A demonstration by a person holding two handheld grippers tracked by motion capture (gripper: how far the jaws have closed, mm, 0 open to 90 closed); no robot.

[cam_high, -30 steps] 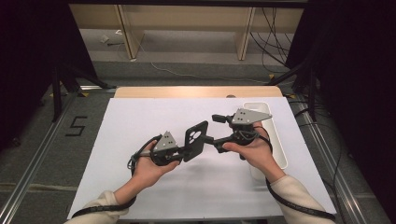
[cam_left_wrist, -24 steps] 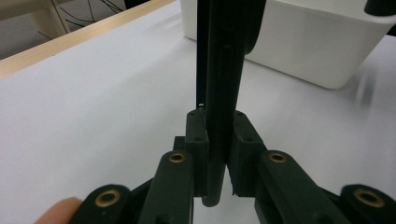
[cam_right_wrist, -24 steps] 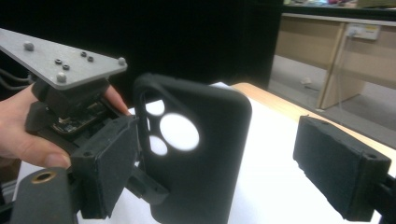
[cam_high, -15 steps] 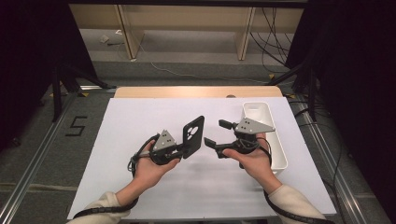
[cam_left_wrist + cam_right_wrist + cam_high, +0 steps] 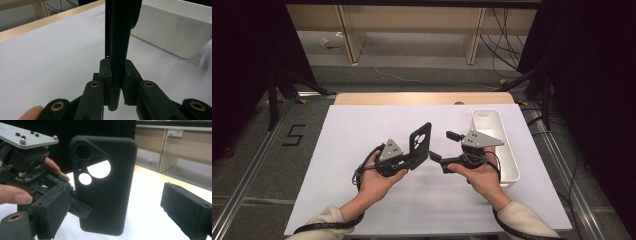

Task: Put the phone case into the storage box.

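Left gripper [image 5: 409, 161], fingers clamped on an upright black phone case [image 5: 420, 145]. Right gripper [image 5: 443, 150], fingers apart, apparently just beside the case, above the bench [image 5: 352, 130].

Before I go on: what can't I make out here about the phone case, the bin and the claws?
- Phone case top: cut off by the upper edge in the left gripper view.
- Case's inner face: turned away in the right gripper view; edge-on in the left.
- Bin inside: only partly visible in the high view, near wall hides it in the left gripper view.
- Right claw: one jaw cut off at the right gripper view's edge.
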